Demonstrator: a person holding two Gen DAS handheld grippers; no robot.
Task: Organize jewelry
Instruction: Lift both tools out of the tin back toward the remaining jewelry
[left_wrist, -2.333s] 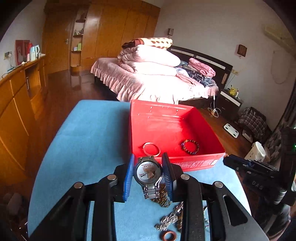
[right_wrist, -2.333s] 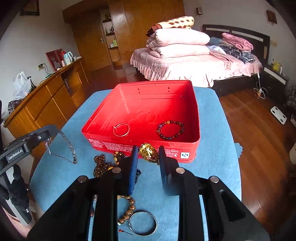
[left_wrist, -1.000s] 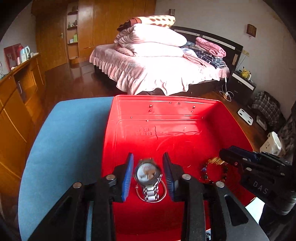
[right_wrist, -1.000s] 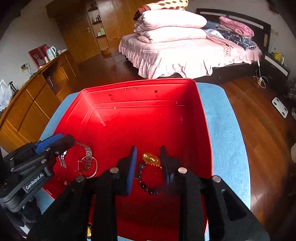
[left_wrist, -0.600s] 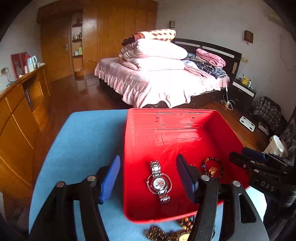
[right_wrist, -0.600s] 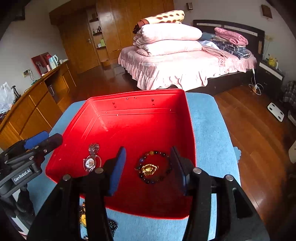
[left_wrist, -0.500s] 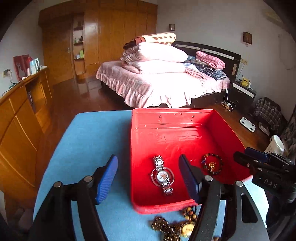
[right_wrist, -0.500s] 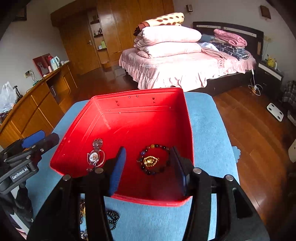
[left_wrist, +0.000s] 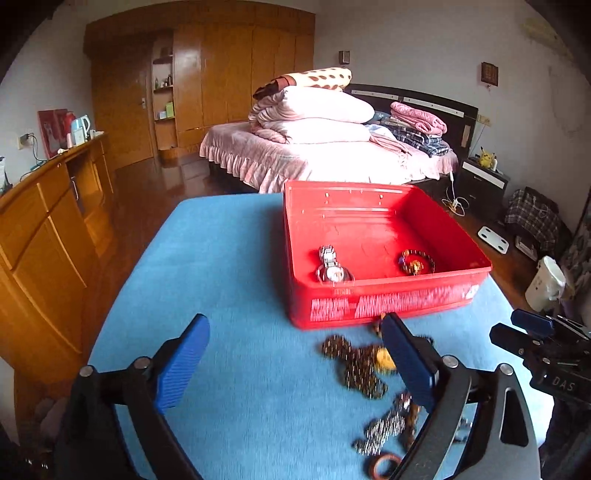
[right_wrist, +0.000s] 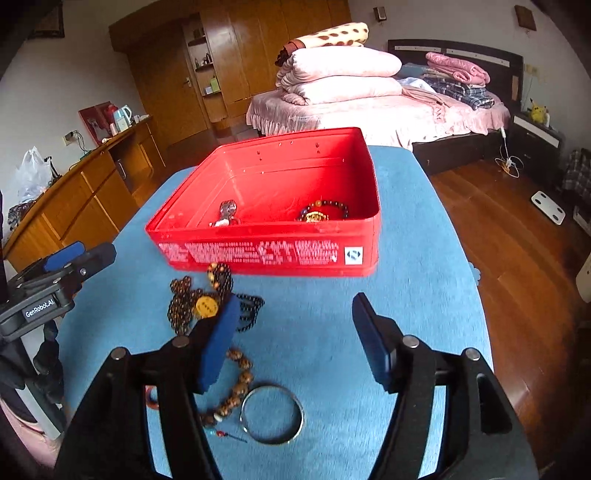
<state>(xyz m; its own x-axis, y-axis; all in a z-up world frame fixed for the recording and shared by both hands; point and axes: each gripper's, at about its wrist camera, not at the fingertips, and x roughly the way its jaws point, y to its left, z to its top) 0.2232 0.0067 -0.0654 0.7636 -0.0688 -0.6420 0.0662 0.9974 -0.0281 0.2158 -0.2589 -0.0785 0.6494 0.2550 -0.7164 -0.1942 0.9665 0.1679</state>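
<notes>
A box (left_wrist: 388, 295) sits on the table (left_wrist: 221, 277), with a bed (left_wrist: 332, 162) behind it. Inside the box, a watch (left_wrist: 332, 267) lies to the left and a bead bracelet (left_wrist: 415, 262) to the right. In front of the box, beads (right_wrist: 207, 299) lie in a heap on the table, and nearer still lies a bangle (right_wrist: 271, 413).

Red box (right_wrist: 266, 254): glossy, smooth. Tabletop (right_wrist: 417, 295): matt blue cloth. Bangle (right_wrist: 271, 413): shiny metal. Watch (left_wrist: 332, 267): polished metal. Claw pads (left_wrist: 181, 363): ribbed blue. Floor (right_wrist: 517, 236): glossy wood.
</notes>
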